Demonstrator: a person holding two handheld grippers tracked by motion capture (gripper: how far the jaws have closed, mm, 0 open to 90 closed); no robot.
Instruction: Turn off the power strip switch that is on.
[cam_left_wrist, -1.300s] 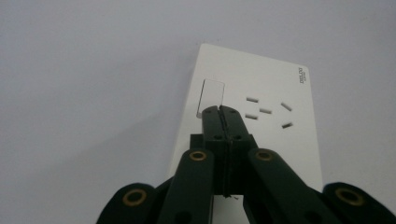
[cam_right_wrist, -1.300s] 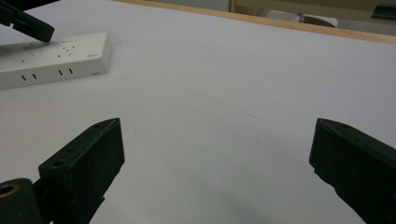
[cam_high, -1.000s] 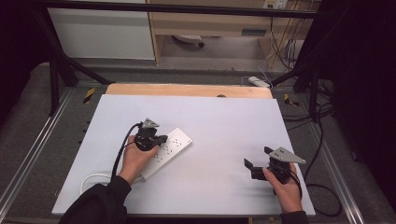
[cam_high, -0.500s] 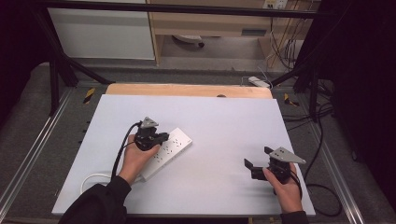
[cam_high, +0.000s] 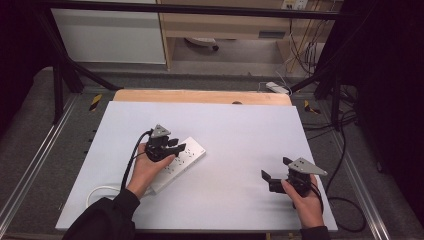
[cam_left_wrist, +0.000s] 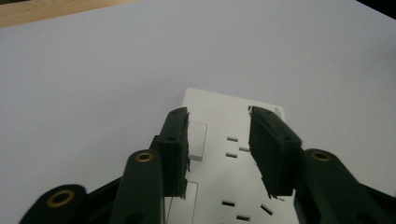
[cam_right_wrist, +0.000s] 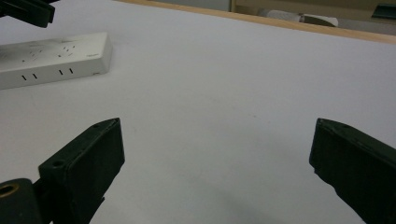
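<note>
White tabletop (cam_high: 240, 135) stretches in front of me, with a strip of bare wood along its far edge and grey floor on both sides. On its left half lies the white power strip (cam_high: 181, 159), set at a slant, its cord (cam_high: 100, 190) looping off toward the near left corner.

My left claw (cam_high: 176, 145) hangs over the far end of that strip. A second ago its jaws were pressed together; they have just been opening, and now they stand partly spread with a clear gap between them. The hand itself has not shifted, and the strip lies where it did before. My right claw (cam_high: 274, 172) sits low over the bare tabletop at the near right, well apart from the strip, spread wide with nothing in it, just as it was in the earlier frames.

From above, the left claw and hand cover much of the strip, so I cannot tell whether the pads touch it. The left gripper view settles more: the left claw (cam_left_wrist: 219, 154) straddles the top face of the power strip (cam_left_wrist: 233, 121), the socket slots and a rocker switch (cam_left_wrist: 197, 141) plain between and beside the jaws. The right gripper view gives the side of the power strip (cam_right_wrist: 56, 60) with slots along its edge, seen far off past the right claw (cam_right_wrist: 217, 158).
</note>
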